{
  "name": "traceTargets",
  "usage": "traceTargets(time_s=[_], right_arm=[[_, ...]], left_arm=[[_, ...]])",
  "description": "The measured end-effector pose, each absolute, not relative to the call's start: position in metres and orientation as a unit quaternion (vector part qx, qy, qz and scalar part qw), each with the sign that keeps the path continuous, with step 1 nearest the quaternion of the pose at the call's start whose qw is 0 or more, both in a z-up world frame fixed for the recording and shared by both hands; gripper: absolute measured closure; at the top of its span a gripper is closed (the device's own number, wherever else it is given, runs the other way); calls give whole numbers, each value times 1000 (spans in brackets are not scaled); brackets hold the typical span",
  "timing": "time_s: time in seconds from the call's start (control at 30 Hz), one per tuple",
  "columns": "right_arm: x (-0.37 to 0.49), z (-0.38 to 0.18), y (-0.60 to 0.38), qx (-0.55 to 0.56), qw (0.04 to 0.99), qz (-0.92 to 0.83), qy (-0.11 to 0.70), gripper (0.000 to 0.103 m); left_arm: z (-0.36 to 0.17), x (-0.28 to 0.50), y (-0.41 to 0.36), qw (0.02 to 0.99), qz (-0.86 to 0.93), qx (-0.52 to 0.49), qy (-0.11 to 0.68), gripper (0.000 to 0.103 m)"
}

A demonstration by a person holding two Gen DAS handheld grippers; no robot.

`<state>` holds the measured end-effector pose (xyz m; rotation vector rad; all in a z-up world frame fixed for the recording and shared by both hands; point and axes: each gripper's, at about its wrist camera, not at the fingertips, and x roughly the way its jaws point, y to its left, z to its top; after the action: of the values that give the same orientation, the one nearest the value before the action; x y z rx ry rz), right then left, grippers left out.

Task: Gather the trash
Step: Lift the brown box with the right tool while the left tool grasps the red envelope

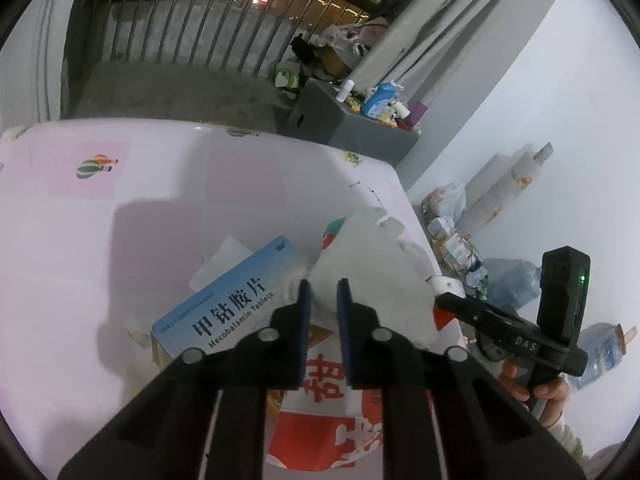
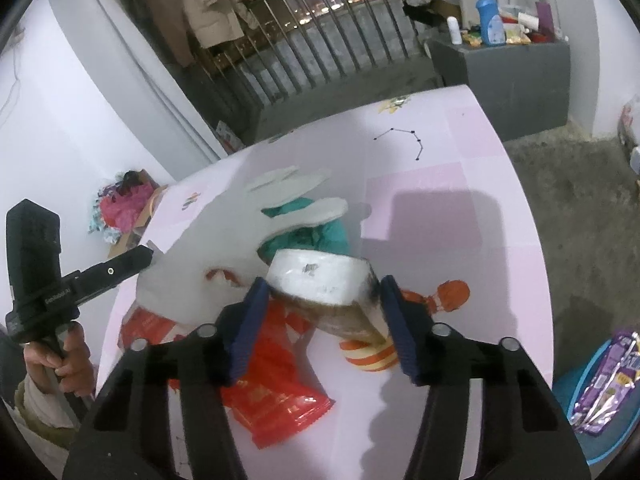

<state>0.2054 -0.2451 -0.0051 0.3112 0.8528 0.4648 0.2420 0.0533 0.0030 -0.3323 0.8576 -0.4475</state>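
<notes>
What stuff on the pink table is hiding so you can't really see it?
- Green crumpled thing, right wrist view: mostly under the white flat glove and white tape roll.
- Blue medicine box, left wrist view: its near end is covered by the left gripper.
- Red printed wrapper, left wrist view: cut off by the gripper body.
- Orange cartoon figure: partly behind the right gripper.

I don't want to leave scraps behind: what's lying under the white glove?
Under the white glove a teal crumpled item pokes out near its fingers, and a red wrapper extends from beneath its cuff. The glove hides whatever else is under its palm.
</notes>
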Motion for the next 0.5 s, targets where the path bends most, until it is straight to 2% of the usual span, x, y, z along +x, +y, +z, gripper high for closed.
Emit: traceTargets(time_s=[0.13, 0.5], right_arm=[[201, -2, -244, 140, 877, 216, 405, 54], [184, 12, -266, 164, 891, 193, 378, 55]], left_arm=[[11, 241, 54, 879, -219, -153, 395, 100], [48, 225, 42, 900, -251, -133, 330, 103]])
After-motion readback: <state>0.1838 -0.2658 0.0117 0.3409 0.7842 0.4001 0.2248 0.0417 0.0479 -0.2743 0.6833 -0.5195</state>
